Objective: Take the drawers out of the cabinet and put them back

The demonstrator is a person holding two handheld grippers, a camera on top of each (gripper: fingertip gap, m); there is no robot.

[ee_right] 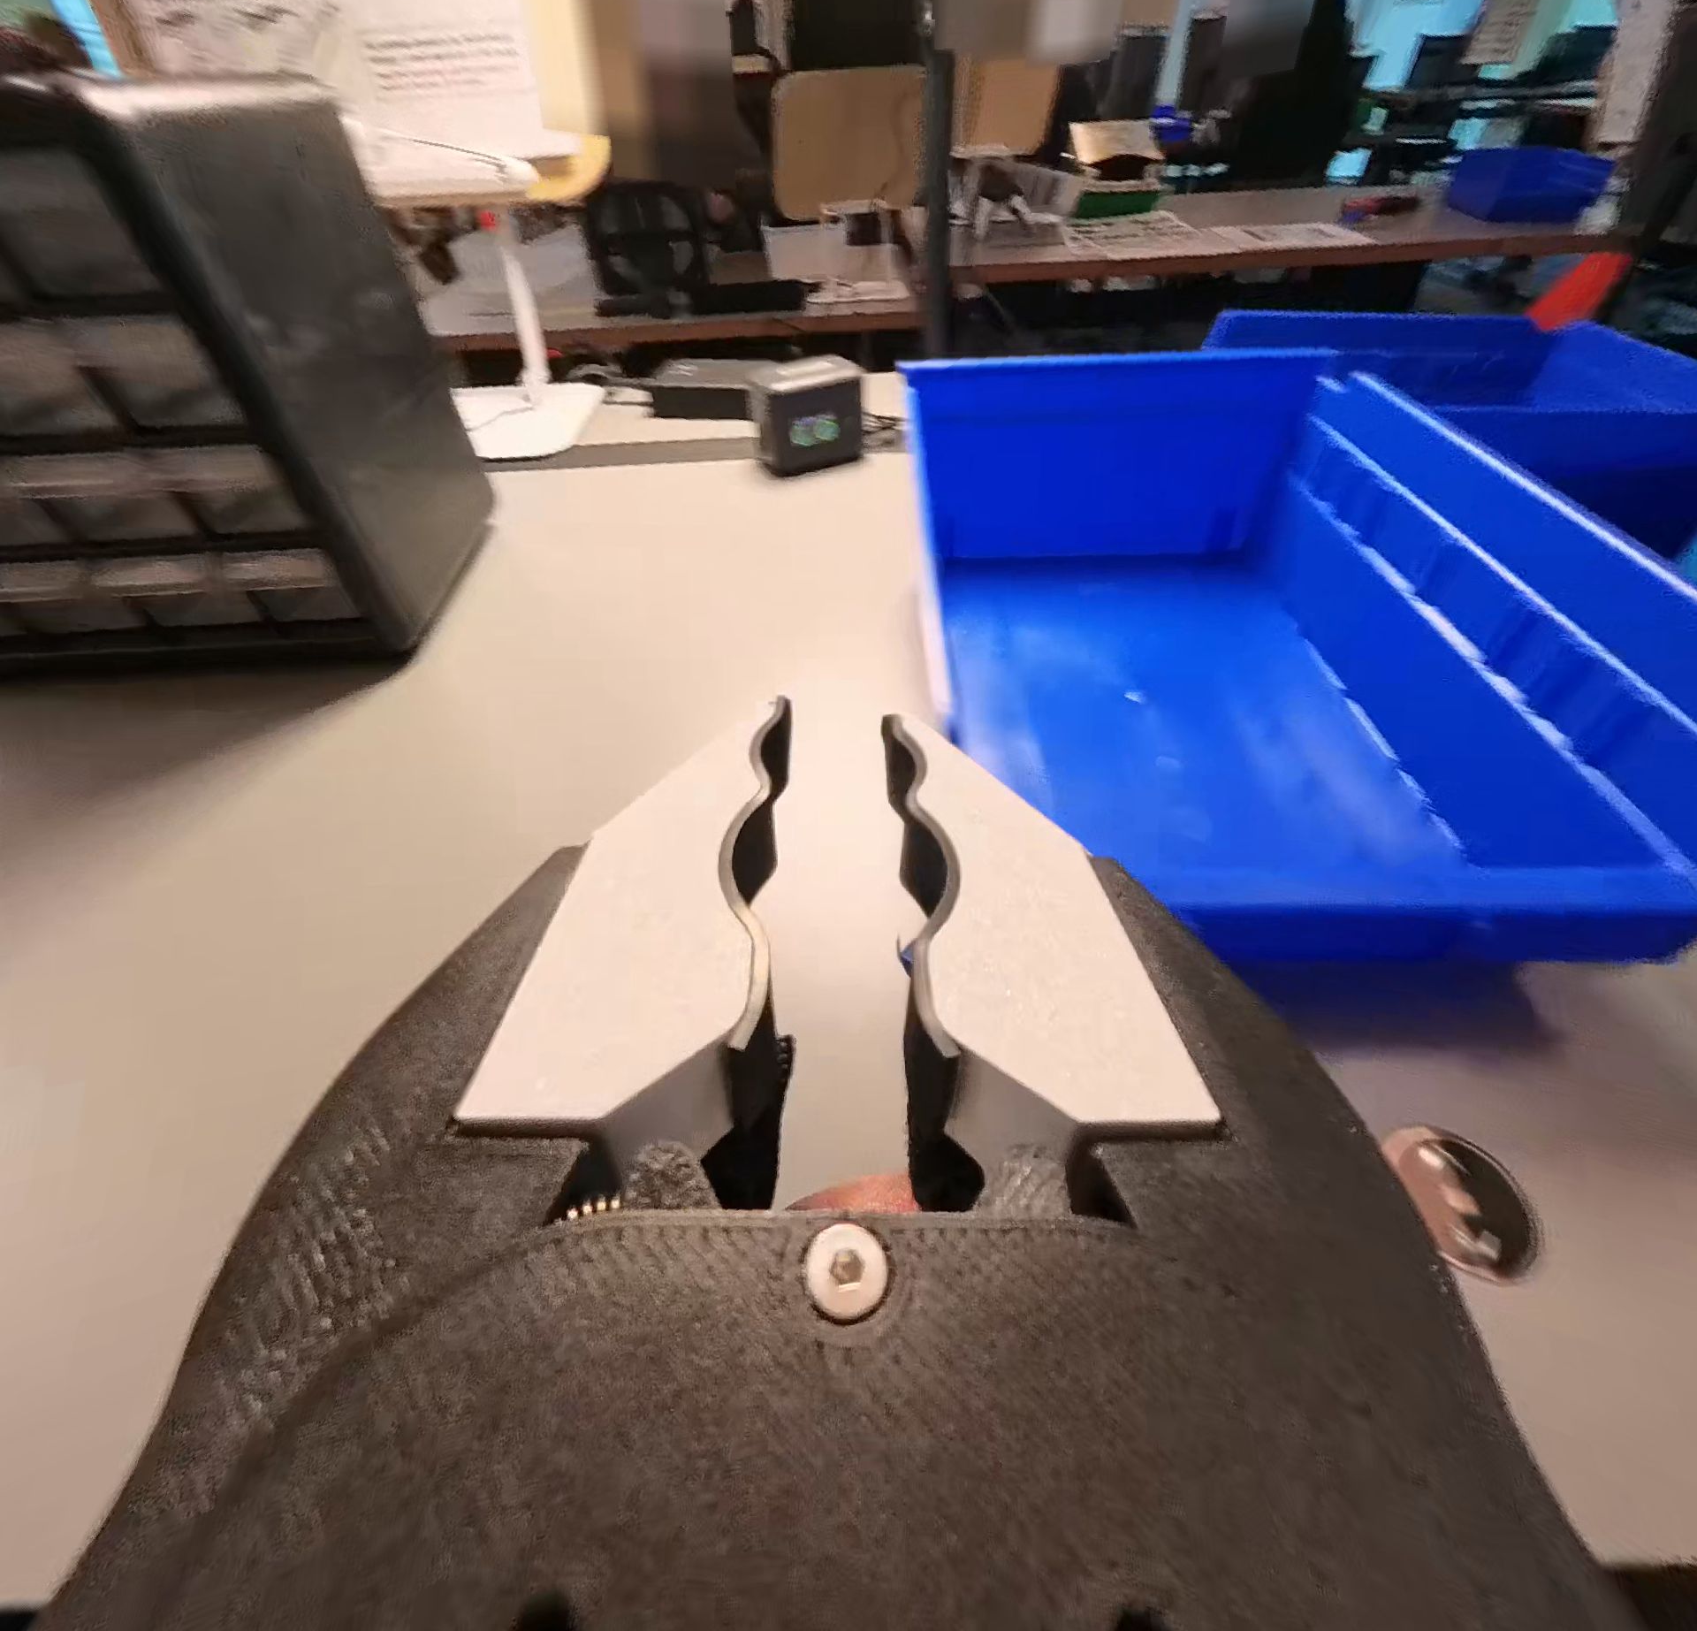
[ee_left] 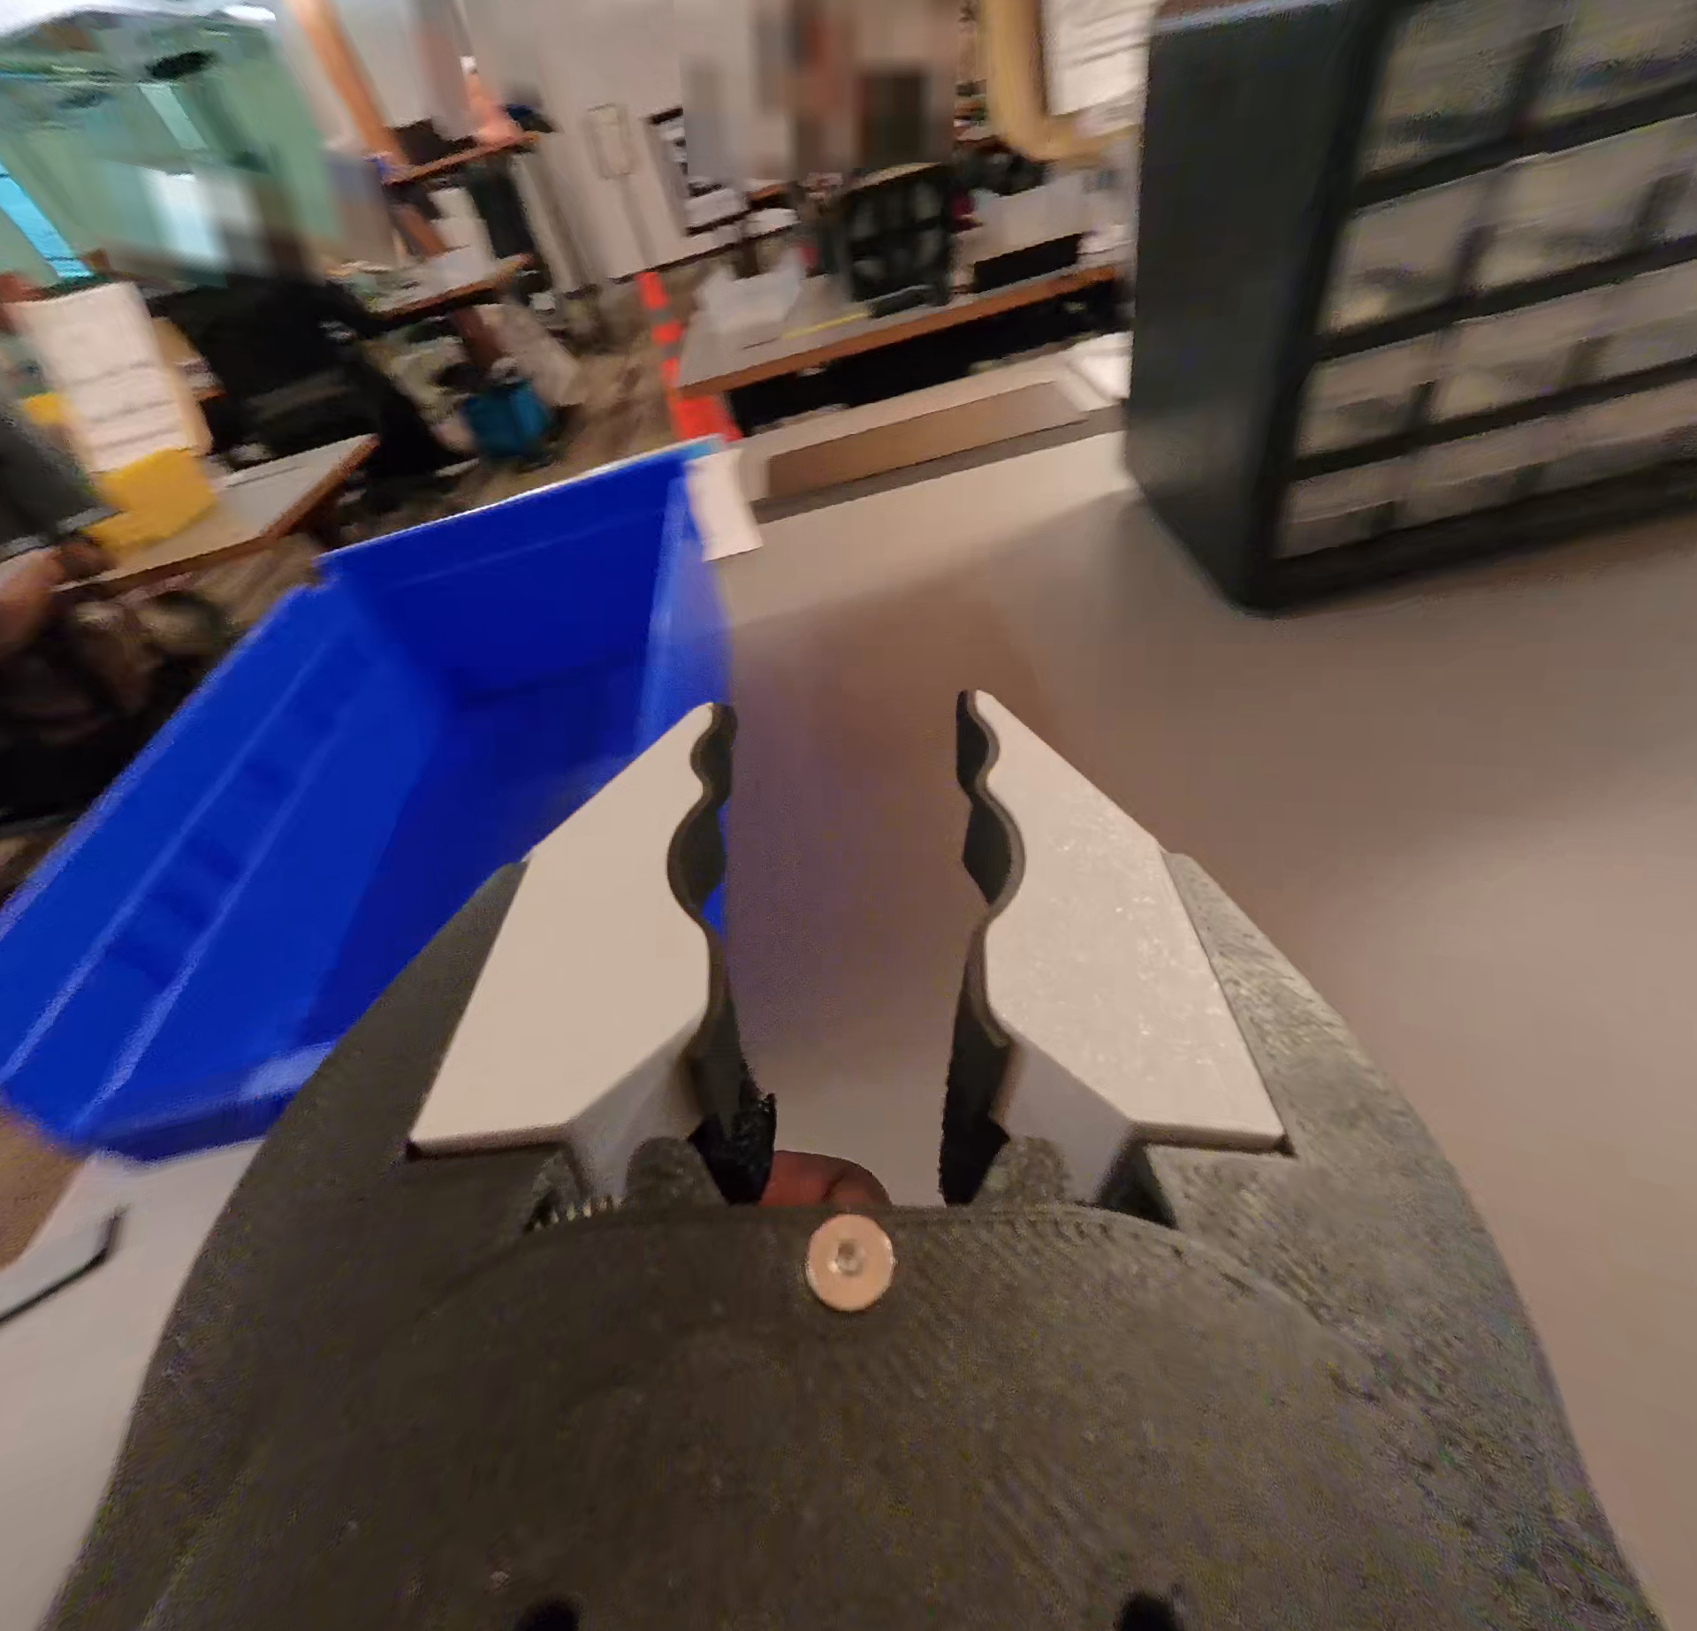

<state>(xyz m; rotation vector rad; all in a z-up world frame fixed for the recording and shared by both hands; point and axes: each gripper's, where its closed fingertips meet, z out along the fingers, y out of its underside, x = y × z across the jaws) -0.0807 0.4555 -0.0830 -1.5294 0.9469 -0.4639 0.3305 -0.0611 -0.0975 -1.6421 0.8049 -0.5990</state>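
A black cabinet (ee_left: 1414, 301) with several small translucent drawers stands on the grey table (ee_left: 1194, 806), far right in the left wrist view. It also shows at the far left in the right wrist view (ee_right: 230, 375). My left gripper (ee_left: 845, 714) is open and empty over the bare table, well short of the cabinet. My right gripper (ee_right: 836, 724) is open with a narrower gap and empty, over the table between the cabinet and a blue bin (ee_right: 1286, 668).
A blue bin (ee_left: 367, 806) lies to the left of my left gripper. A second blue bin (ee_right: 1561, 402) sits behind the first. A small grey box (ee_right: 808, 411) and a white lamp base (ee_right: 528, 411) stand at the table's far edge. Benches and a seated person lie beyond.
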